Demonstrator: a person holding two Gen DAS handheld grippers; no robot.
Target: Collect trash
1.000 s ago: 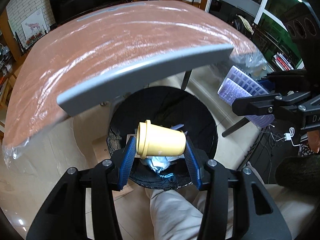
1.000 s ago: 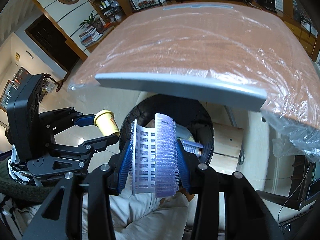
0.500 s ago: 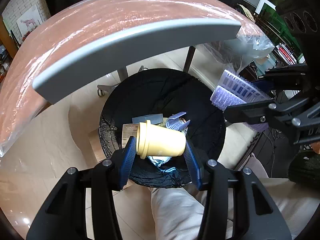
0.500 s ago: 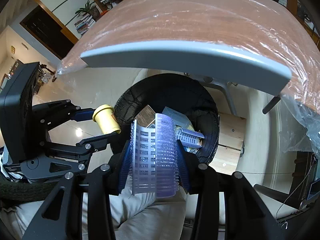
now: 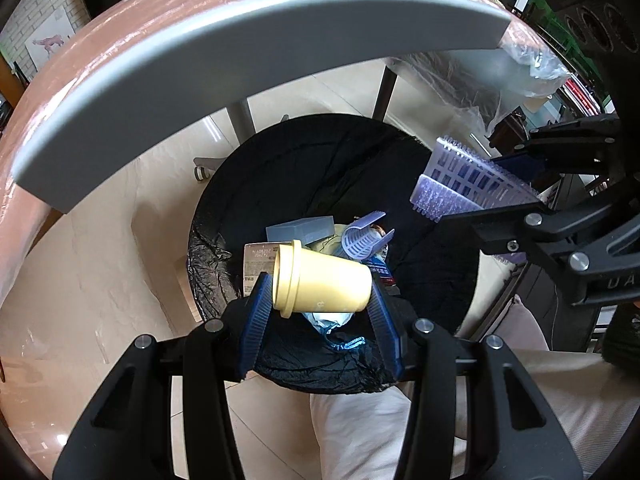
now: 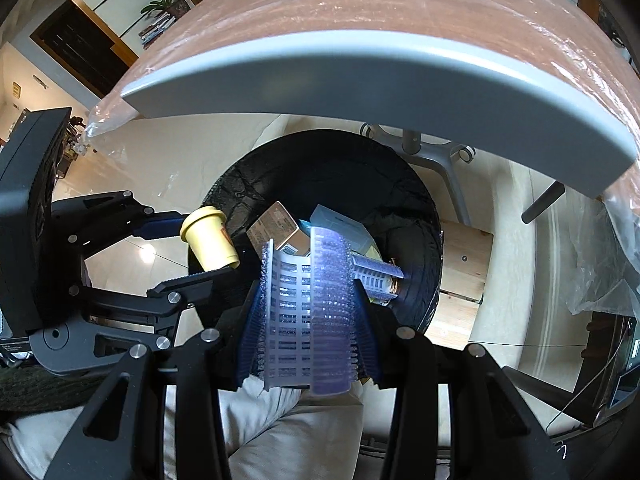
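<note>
Yellow plastic showed between our left gripper's [image 5: 322, 304] jaws: they held a small cup [image 5: 320, 282] lying sideways, clamped end to end, right above the near rim of the black-lined bin [image 5: 224, 248]. Our right gripper [image 6: 306, 320] had its jaws closed narrow on a purple hair roller [image 6: 310, 312], flattened between the pads, and it hung over the bin's near edge too. From the left camera the roller [image 5: 468, 184] sat over the bin's right side. Both grippers pointed steeply down, just in front of the table's grey near edge [image 5: 240, 52], which overhung the bin's far side. Inside the bin lay earlier rubbish: a grey box [image 5: 300, 229], another roller [image 5: 362, 238], a cardboard packet [image 6: 276, 222] and some crumpled wrappers.

We judged ourselves at the dropping step, with both pieces carried to the bin and neither let go. The next move called for opening each pair of jaws over the open mouth, so the cup and roller fell inside rather than glancing off the rim onto the floor.
</note>
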